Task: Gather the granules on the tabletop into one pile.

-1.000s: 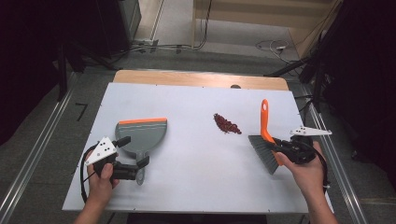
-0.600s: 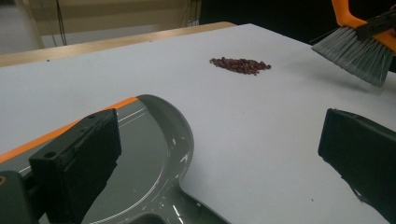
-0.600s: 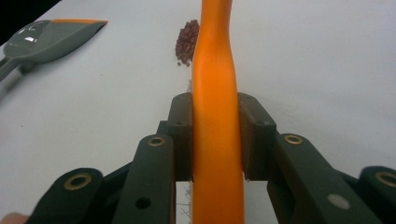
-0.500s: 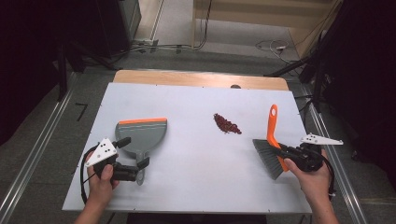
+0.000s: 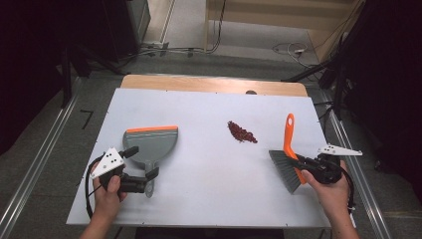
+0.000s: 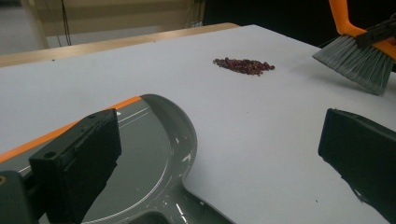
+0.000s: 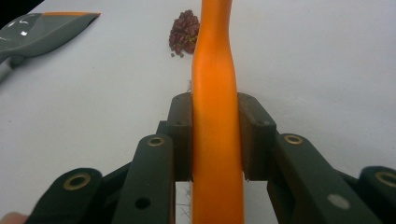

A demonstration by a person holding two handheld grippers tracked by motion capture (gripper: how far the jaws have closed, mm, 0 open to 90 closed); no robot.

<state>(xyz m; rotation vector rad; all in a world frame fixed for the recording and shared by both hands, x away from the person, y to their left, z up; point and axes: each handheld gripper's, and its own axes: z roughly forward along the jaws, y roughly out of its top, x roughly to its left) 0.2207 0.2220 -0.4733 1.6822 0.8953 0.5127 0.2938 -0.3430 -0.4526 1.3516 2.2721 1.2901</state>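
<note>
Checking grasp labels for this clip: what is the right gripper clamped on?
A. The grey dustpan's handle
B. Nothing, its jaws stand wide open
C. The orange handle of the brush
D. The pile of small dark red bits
C: in the right gripper view the right gripper has both pads pressed against the orange brush handle, while the dustpan and the red pile lie apart on the table.

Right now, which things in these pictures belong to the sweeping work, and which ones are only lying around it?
Belong to the work:
- brush, held in the right gripper, fingers shut on its orange handle
- dustpan, in front of the open left gripper
- pile of dark red bits on the table

Only lying around:
- cables on the floor behind the table
</note>
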